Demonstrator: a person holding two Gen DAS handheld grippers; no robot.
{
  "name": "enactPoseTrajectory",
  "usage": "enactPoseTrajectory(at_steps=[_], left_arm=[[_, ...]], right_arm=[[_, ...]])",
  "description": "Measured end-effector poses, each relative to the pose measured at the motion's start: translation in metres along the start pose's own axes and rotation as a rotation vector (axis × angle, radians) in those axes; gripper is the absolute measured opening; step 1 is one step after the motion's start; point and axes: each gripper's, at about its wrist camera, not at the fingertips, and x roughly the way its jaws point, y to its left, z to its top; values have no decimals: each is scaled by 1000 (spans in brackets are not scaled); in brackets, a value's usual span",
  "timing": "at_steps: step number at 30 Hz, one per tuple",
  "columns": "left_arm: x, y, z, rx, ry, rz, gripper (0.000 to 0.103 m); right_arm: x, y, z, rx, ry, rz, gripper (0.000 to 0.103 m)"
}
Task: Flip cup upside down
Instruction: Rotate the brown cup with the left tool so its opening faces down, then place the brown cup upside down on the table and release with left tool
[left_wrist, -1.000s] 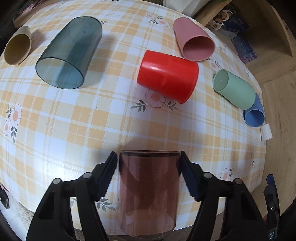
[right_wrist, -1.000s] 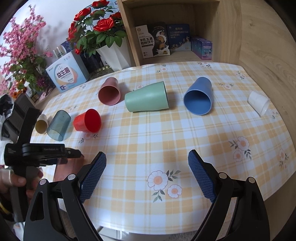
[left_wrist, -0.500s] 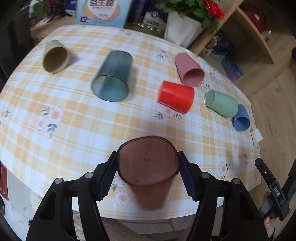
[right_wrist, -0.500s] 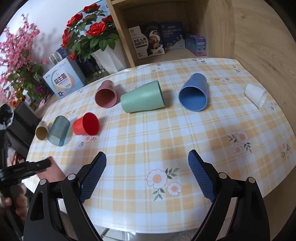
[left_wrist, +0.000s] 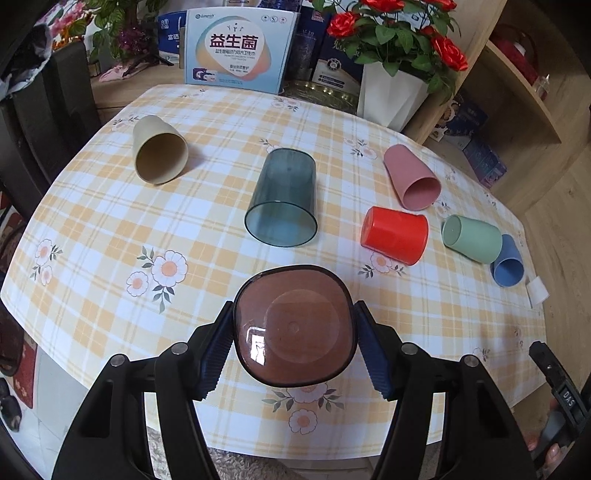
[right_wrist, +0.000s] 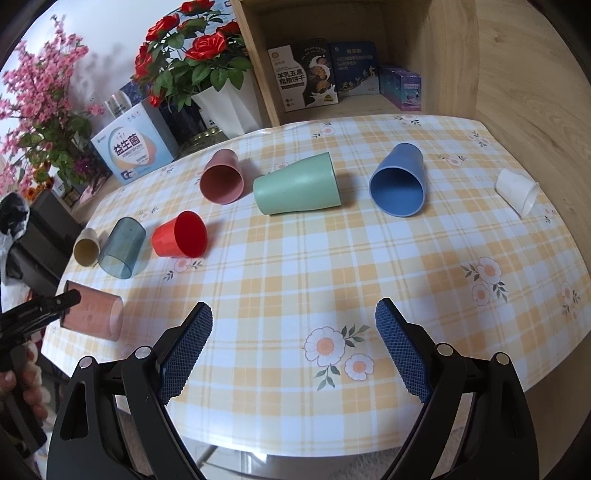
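Note:
My left gripper (left_wrist: 294, 347) is shut on a translucent brown cup (left_wrist: 295, 326). It holds the cup on its side above the table's near edge, the open mouth toward the camera and squeezed to a rounded square. The same cup (right_wrist: 92, 313) shows at the far left of the right wrist view, clamped by the left gripper there. My right gripper (right_wrist: 293, 352) is open and empty above the table's front edge.
On the checked tablecloth (left_wrist: 207, 236) lie a beige cup (left_wrist: 159, 155), a smoky blue cup (left_wrist: 282, 199), a red cup (left_wrist: 395, 234), a pink cup (left_wrist: 412, 177), a green cup (right_wrist: 297, 184), a blue cup (right_wrist: 399, 181) and a small white cup (right_wrist: 515, 191). A vase of roses (left_wrist: 391, 92) and boxes stand behind.
My left gripper has risen and tilted back from the table with the brown cup, turning its mouth toward the camera. The right gripper has barely moved.

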Motion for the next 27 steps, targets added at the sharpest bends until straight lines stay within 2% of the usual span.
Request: enactPoseTrajectory(at_steps=[12, 17, 21, 27], left_arm=[[13, -28, -3, 122, -2, 85, 62], [16, -33, -4, 127, 15, 69, 62], [17, -41, -8, 146, 4, 99, 62], [13, -41, -9, 144, -1, 98, 62]], right_arm=[[3, -4, 0, 15, 13, -3, 87], [3, -5, -1, 22, 13, 1, 87], [1, -6, -1, 27, 7, -1, 87], [-4, -7, -1, 33, 1, 1, 87]])
